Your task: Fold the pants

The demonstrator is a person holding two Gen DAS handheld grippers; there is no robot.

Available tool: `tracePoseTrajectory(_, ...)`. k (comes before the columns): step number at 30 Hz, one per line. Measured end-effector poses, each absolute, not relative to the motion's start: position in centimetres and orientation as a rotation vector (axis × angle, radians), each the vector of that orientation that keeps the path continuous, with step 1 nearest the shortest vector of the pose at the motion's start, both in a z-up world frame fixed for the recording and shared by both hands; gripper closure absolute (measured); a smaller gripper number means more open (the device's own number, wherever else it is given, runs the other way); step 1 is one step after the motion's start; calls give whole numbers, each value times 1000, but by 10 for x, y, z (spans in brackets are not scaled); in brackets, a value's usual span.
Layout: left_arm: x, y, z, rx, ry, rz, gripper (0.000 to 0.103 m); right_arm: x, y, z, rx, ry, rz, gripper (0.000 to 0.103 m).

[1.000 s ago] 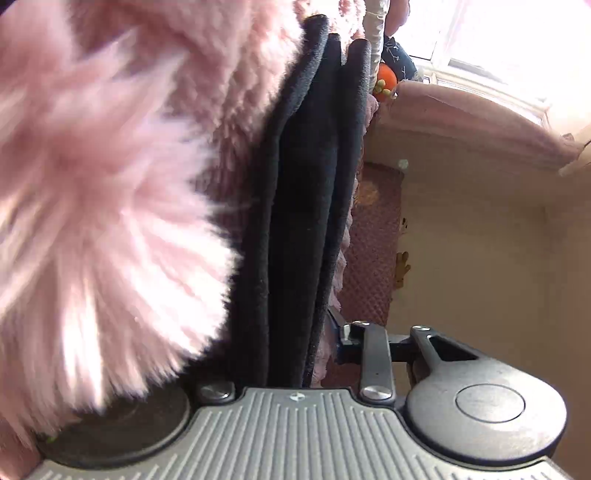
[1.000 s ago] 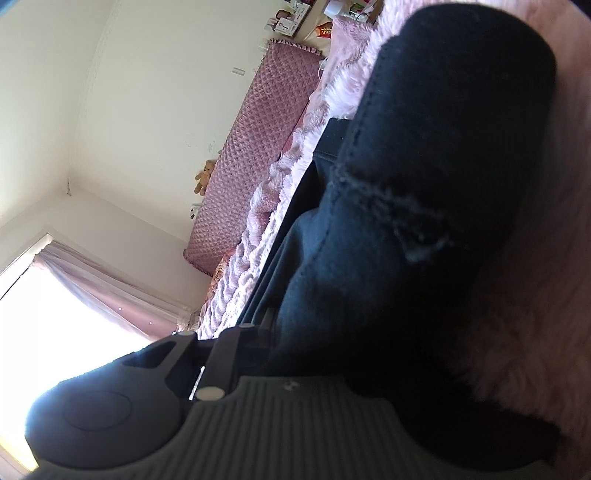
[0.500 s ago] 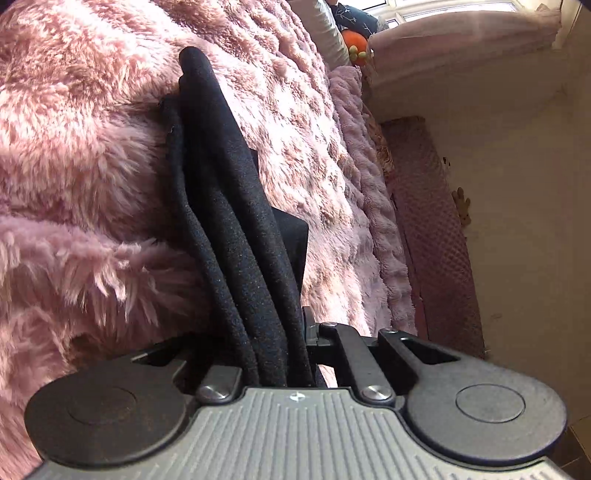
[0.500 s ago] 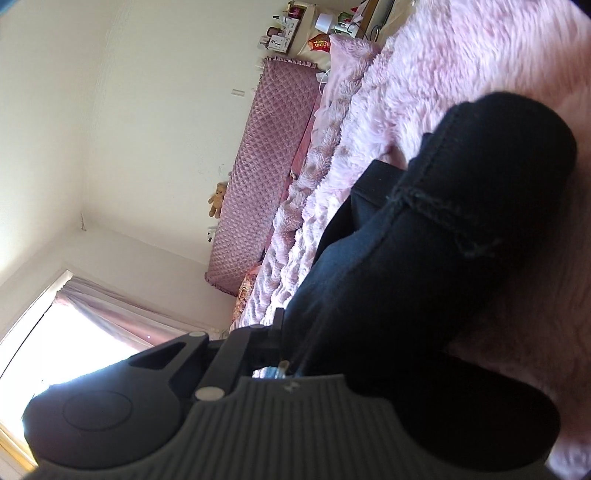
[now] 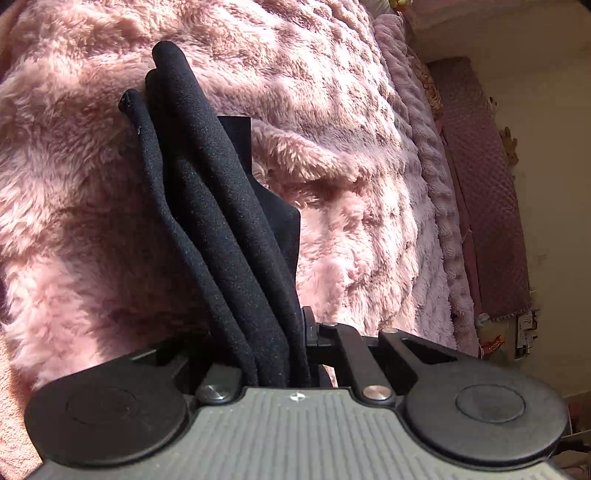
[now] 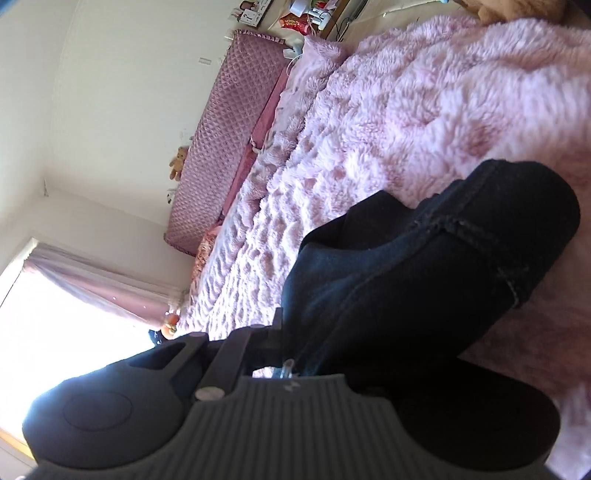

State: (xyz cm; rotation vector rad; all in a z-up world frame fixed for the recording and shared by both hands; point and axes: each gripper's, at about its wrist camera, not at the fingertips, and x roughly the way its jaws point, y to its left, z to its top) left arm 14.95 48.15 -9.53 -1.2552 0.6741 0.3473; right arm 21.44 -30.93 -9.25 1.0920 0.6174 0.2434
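Black pants (image 5: pixel 218 221) hang in folded layers over a fluffy pink blanket (image 5: pixel 351 184) on a bed. My left gripper (image 5: pixel 273 354) is shut on a bunch of the pants' layers, which rise from its jaws and hide the fingertips. In the right wrist view the same black pants (image 6: pixel 424 277) show a stitched seam and a thick rounded fold. My right gripper (image 6: pixel 314 354) is shut on that cloth, its fingertips buried under it. Both held ends are lifted off the pink blanket (image 6: pixel 424 110).
A quilted mauve headboard (image 6: pixel 229 122) stands against a cream wall (image 6: pixel 110 92), with a small teddy (image 6: pixel 178 160) on it. A bright window with a pink curtain (image 6: pixel 92 277) is at lower left. Clutter sits on a shelf (image 6: pixel 306 18) beyond the bed.
Both grippers have risen and drawn back with the pants in them. More of the pink blanket shows under the cloth. The left view has rolled and turned.
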Motion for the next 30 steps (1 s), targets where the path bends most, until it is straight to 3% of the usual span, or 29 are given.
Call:
tracePoseTrajectory(3, 120, 481, -120, -1309, 700, 356, 95, 187, -324, -96, 1050, 642, 225, 102)
tracePoseTrajectory(9, 80, 496, -164, -1522, 522, 223, 87, 159, -344, -126, 1004, 676, 194, 102)
tracePoseTrajectory(15, 67, 514, -156, -1434, 457, 172, 75, 160, -347, -132, 946, 717, 181, 99)
tracePoseTrajectory(17, 58, 519, -151, -1380, 435, 249, 71, 156, -350, -121, 894, 751, 168, 86)
tracePoseTrajectory(19, 47, 522, -148, -1353, 394, 298, 60, 150, -349, -104, 766, 794, 152, 59)
tracePoseTrajectory(21, 31, 525, -148, -1351, 318, 350, 47, 144, -352, -87, 642, 830, 105, 52)
tracePoseTrajectory(22, 25, 525, -149, -1361, 288, 375, 44, 141, -354, -79, 598, 850, 69, 41)
tracePoseTrajectory(23, 16, 524, -150, -1386, 255, 414, 43, 135, -357, -69, 538, 870, 10, 37)
tracePoseTrajectory(26, -1, 514, -143, -1386, 178, 544, 38, 126, -344, -27, 281, 826, -67, 40)
tracePoseTrajectory(29, -11, 507, -131, -1397, 129, 641, 44, 137, -301, 19, 97, 738, 98, 47)
tracePoseTrajectory(30, -16, 507, -126, -1434, 91, 640, 50, 146, -279, 32, 60, 718, 189, 53)
